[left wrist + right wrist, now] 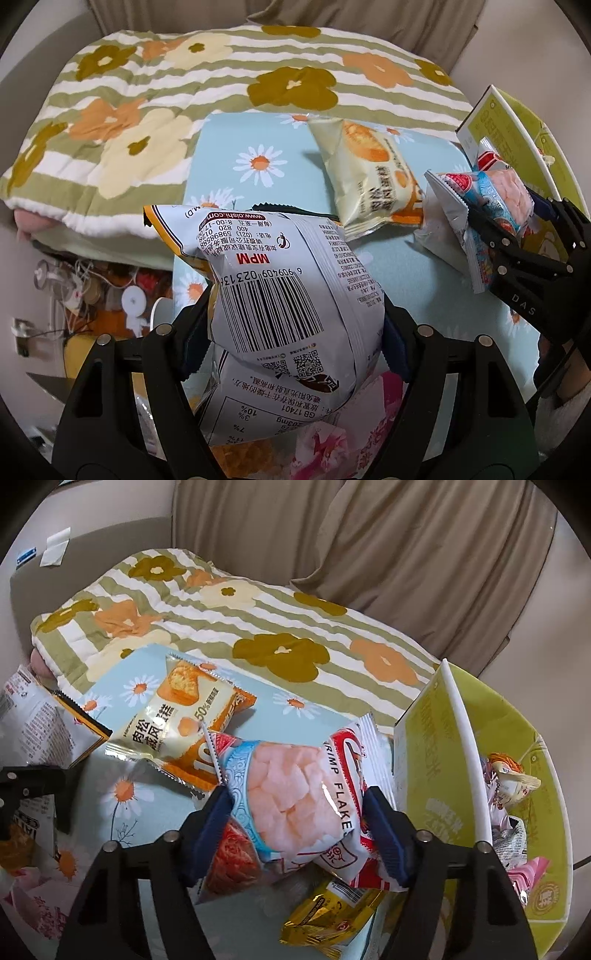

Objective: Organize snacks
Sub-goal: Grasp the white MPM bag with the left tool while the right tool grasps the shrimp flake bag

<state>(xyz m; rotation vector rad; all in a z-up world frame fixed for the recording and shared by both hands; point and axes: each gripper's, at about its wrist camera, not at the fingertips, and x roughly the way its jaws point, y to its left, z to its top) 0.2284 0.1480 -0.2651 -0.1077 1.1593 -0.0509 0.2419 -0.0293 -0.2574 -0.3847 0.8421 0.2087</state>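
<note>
Gripping is seen on both sides. A silvery-white foil crisp bag with a barcode [291, 295] is pinched between the left gripper [295, 343] fingers, raised over the daisy-print blue tabletop [424, 288]. One cream-and-orange cake packet [173, 720] lies loose at centre. A puffy pink-and-blue shrimp flake bag [295, 790] is clamped in the right gripper [299, 834], beside the yellow-green cardboard box [546, 812]. A slip is judged likely: slick air-filled film can squirm from the fingers, or be crushed. Counted: two bags held, one packet loose, one gold wrapper [332, 915], one box.
</note>
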